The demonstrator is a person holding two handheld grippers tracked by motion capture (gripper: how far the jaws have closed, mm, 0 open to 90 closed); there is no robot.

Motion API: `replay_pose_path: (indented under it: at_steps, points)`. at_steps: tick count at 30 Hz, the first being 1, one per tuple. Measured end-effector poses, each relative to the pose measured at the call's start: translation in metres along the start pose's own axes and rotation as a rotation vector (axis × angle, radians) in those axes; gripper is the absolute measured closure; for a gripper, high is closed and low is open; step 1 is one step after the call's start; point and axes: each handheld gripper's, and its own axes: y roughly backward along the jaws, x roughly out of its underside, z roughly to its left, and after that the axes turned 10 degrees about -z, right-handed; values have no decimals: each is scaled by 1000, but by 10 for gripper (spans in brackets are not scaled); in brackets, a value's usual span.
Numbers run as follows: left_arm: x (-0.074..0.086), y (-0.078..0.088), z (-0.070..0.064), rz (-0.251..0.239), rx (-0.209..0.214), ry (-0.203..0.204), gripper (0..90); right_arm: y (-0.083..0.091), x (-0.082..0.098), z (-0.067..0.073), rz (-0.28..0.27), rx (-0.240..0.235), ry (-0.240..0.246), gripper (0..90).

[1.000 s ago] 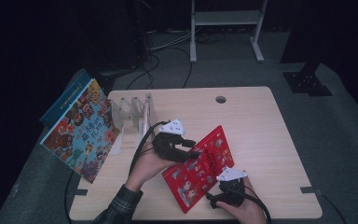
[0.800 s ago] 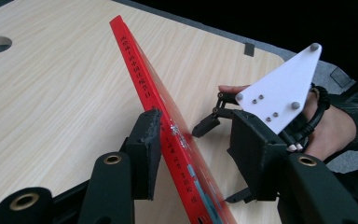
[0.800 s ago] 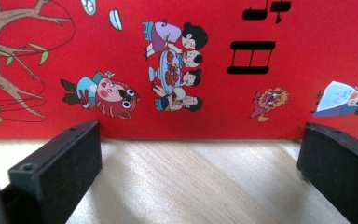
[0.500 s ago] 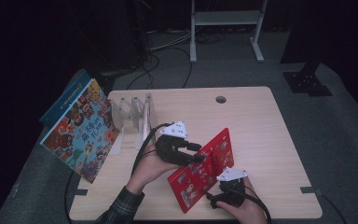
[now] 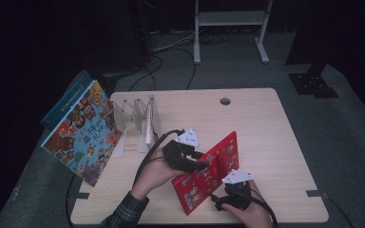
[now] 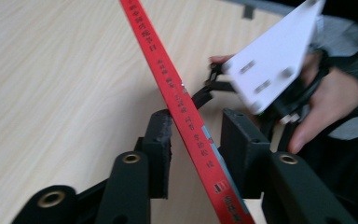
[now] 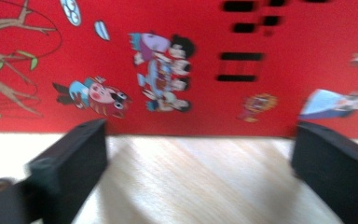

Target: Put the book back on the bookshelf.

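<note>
The red book (image 5: 208,172) stands on its long edge near the front of the desk (image 5: 266,123), tilted, between the two hands and well apart from the rack (image 5: 138,118) and the picture book (image 5: 83,135) leaning at the desk's left side. The left claw (image 5: 200,165) straddles the upper edge of the red book; in the left gripper view the thin spine (image 6: 177,100) runs slantwise through the gap, one pad at or very near the cover and the other a little way off, and the jaws have just been closing, so the grip looks nearly made but not yet firm. The right claw (image 5: 217,203) sits low at the book's near bottom corner; its jaws stand wide on either side of the cover (image 7: 177,65) with bare wood between them, hold nothing, and have just been narrowing. The book looks thin, light and fairly stiff, with a glossy cover that is likely to slide between hard pads. It probably bends little if held close to the spine, but would flop or fan open if pinched at a loose corner. The best hold seems to be across the full thickness near the spine, mid-length, so it does not swing.
</note>
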Motion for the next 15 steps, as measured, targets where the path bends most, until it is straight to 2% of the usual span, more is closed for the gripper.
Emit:
replay_pose_path:
  at_steps: [2,10,11,13,15]
  points:
    - [-1,2,2,20,-27,-14,681,2,1,-3,-10,0,1,132]
    - [-8,8,8,43,15,-32,792,5,2,-13,-18,-17,12,152]
    - [-9,9,8,50,18,-47,797,5,2,-13,-16,-22,5,161]
    - [-9,12,9,67,13,-48,798,7,3,-16,-22,-22,2,200]
    - [-8,14,12,72,28,-53,798,10,3,-22,-20,-18,4,218]
